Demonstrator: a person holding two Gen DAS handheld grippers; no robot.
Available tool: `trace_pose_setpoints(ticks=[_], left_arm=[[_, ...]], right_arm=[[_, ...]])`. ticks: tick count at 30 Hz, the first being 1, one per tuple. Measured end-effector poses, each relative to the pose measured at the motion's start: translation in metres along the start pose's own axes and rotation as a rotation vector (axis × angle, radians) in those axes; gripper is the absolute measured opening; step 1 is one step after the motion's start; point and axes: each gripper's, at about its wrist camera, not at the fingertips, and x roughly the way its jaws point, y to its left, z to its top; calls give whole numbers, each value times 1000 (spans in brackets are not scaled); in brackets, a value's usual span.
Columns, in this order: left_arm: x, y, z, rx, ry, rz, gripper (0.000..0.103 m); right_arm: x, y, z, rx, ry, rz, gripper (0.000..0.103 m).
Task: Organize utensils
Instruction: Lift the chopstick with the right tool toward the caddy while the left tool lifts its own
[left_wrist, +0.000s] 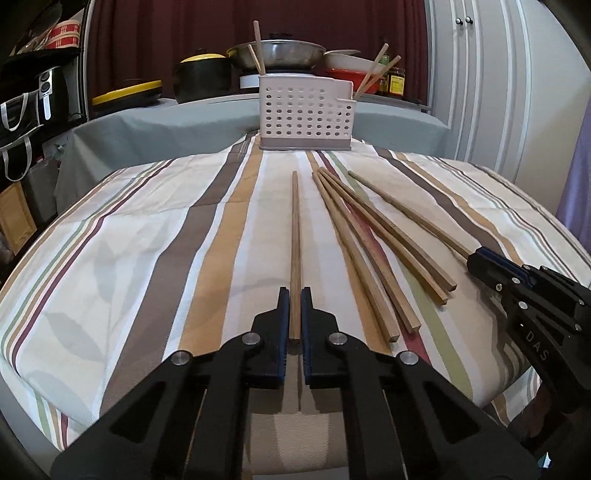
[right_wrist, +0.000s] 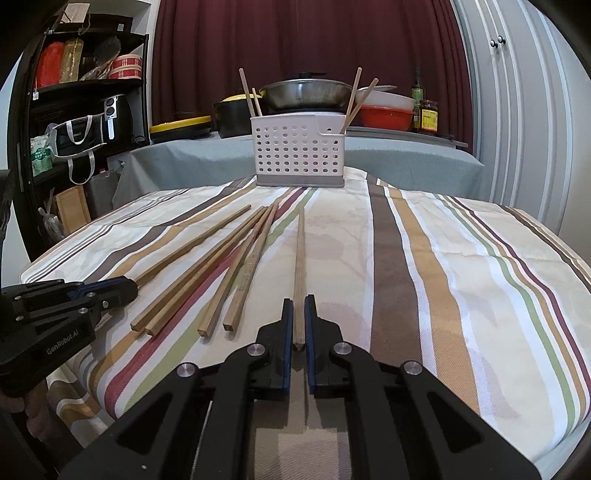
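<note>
My left gripper (left_wrist: 294, 295) clamps a long brown wooden chopstick (left_wrist: 295, 229); my right gripper (right_wrist: 299, 304) clamps another (right_wrist: 300, 254). Both shafts lie on the striped cloth, pointing at 12 o'clock toward the white perforated plastic caddy (left_wrist: 304, 114).

We see the perforated caddy (right_wrist: 298, 150) at the far edge of the striped cloth (right_wrist: 461, 266), four loose chopsticks (right_wrist: 236, 266) lying on the cloth nearer us, one clamped chopstick on either side, and pots (right_wrist: 306, 94) behind the caddy.
</note>
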Motion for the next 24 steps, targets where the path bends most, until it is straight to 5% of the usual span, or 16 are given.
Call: trace_pose_setpoints(ticks=[24], left_arm=[[-95,26,67,12,-374,46,6]], right_arm=[[-72,3,74,-18,-263,-34,7]])
